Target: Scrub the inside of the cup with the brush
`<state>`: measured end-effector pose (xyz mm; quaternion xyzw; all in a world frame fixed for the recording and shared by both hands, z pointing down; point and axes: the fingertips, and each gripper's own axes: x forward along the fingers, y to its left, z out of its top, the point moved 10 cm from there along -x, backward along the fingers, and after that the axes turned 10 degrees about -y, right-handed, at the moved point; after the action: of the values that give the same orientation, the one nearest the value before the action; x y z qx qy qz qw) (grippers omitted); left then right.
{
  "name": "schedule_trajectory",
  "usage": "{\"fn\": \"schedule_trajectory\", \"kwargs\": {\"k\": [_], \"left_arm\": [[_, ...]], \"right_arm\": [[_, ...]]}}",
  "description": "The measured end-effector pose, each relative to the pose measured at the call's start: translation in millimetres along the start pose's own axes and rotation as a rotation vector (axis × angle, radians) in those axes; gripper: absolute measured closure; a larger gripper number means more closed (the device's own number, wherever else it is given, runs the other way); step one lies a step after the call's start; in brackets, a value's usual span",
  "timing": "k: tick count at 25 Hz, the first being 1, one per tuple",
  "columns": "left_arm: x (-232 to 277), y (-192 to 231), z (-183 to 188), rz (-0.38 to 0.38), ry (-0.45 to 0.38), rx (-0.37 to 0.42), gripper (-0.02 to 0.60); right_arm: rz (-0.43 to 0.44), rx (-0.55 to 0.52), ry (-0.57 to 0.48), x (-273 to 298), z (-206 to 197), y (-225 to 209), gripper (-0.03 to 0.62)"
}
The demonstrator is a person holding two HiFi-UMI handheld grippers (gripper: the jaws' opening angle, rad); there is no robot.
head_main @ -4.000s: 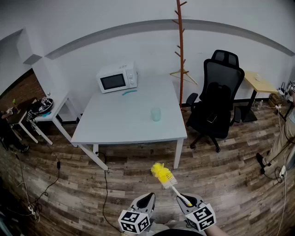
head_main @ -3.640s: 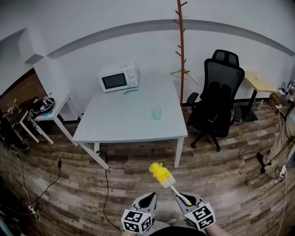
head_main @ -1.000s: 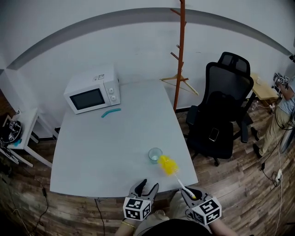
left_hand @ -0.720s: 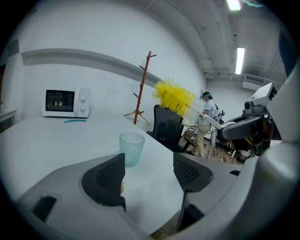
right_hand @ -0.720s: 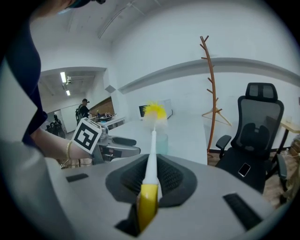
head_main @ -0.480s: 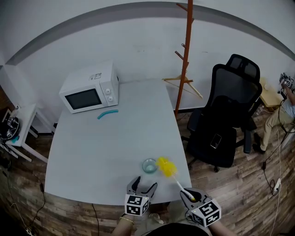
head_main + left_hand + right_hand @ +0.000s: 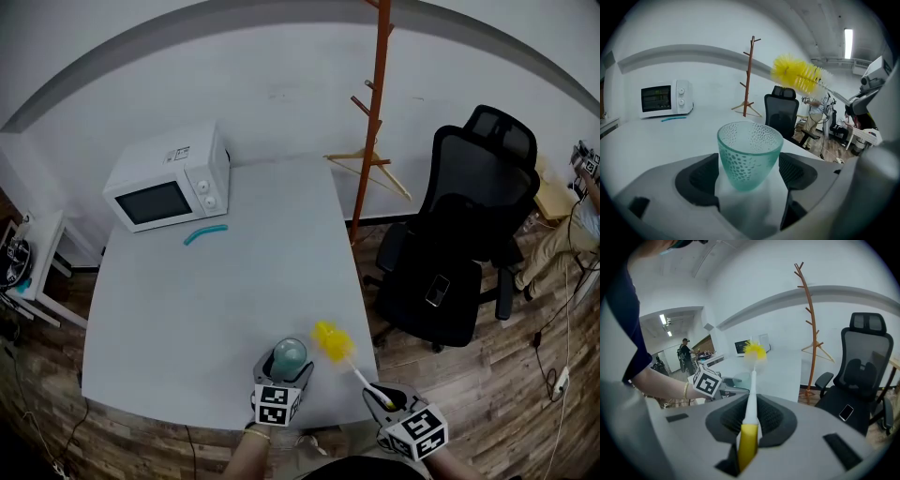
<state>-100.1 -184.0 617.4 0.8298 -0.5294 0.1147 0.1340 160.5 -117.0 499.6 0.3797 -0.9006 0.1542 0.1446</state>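
Cup [image 7: 750, 154]: pale green dimpled glass, upright and open at the top, on the white worktop [image 7: 187, 309] close to its front edge and nearer the front right corner than the left.
Left gripper [image 7: 284, 367]: I have its tongs wide, one on each side of the cup, so the cup stands right between them. The pads sit close to the cup's walls, but I cannot tell whether either one touches the glass.
Right gripper [image 7: 751, 420]: its tongs are narrow and clamped on the brush handle, low at the front edge of the worktop by the front right corner.
Brush [image 7: 352, 367]: yellow handle end in the right tongs, a thin white stem running forward, and a fluffy yellow bristle head at the far end. From the head view I see the bristle head just beside the cup on its right. From the left gripper view it is up in the air, above and to the right of the rim, outside the cup.
Microwave [image 7: 167, 176]: white, at the back left corner of the worktop.
Teal strip [image 7: 204, 233]: small and curved, lying on the worktop just in front of the microwave.
Coat stand [image 7: 373, 103]: orange-brown, off the back right corner.
Office chair [image 7: 464, 244]: black, on the wooden floor beyond the right edge.
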Motion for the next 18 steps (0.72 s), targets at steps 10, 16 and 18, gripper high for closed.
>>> {"fn": "schedule_trajectory", "kwargs": {"k": [10, 16, 18], "left_arm": [[9, 3, -1, 0.024, 0.011, 0.002, 0.202], [-6, -2, 8, 0.016, 0.004, 0.024, 0.202], [-14, -5, 13, 0.006, -0.001, 0.046, 0.202]], "right_arm": [[0.003, 0.011, -0.003, 3, -4, -3, 0.543], [0.0, -0.006, -0.002, -5, -5, 5, 0.543], [0.012, -0.021, 0.002, -8, -5, 11, 0.543]]}}
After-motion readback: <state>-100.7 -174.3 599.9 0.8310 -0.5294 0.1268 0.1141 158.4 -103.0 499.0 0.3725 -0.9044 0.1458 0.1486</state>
